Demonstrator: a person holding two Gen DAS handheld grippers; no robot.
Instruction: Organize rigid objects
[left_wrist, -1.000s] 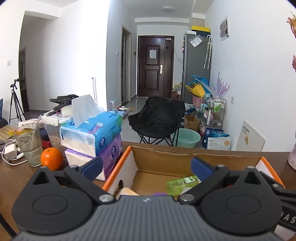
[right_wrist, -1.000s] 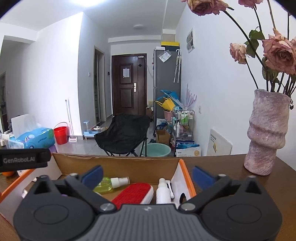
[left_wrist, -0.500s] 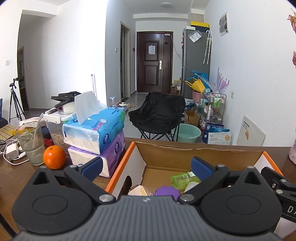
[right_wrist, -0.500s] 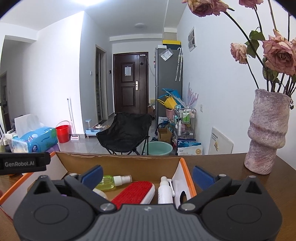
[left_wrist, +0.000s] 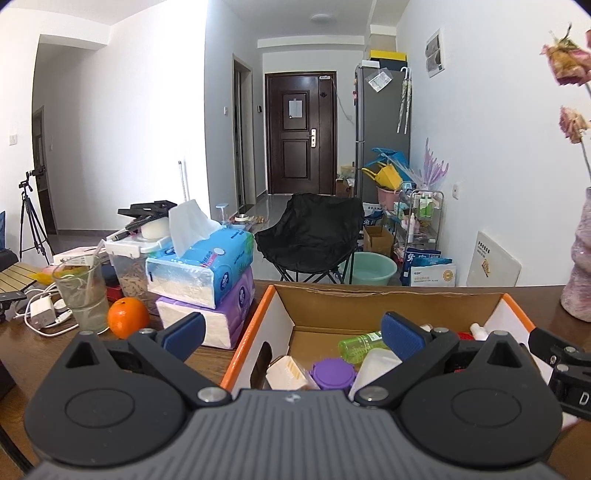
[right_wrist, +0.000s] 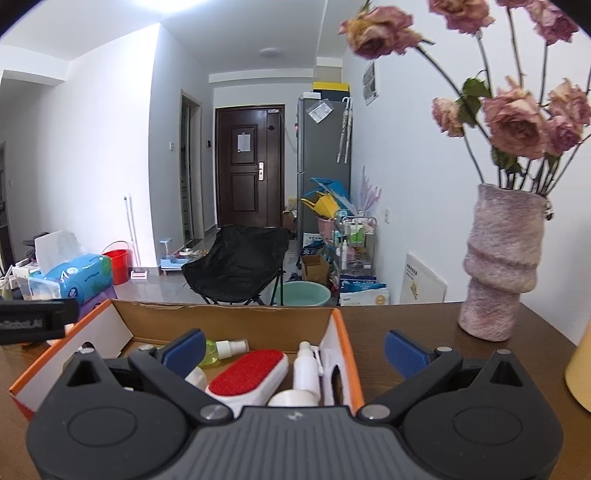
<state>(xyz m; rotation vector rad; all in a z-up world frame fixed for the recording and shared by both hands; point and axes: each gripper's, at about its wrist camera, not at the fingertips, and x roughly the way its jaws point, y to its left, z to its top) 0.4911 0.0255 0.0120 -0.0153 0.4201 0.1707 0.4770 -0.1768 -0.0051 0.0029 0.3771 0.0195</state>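
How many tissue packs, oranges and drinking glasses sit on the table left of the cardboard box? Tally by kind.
tissue packs: 2 (blue stacked on purple)
orange: 1
glass: 1
Total: 4

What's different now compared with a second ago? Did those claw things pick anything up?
No, nothing was picked up. The left gripper has risen and tipped down a little, so more of the box's inside shows, including the purple lid. The right gripper shifted slightly too. Both remain open and empty. The green bottle, red brush and vase stayed put.
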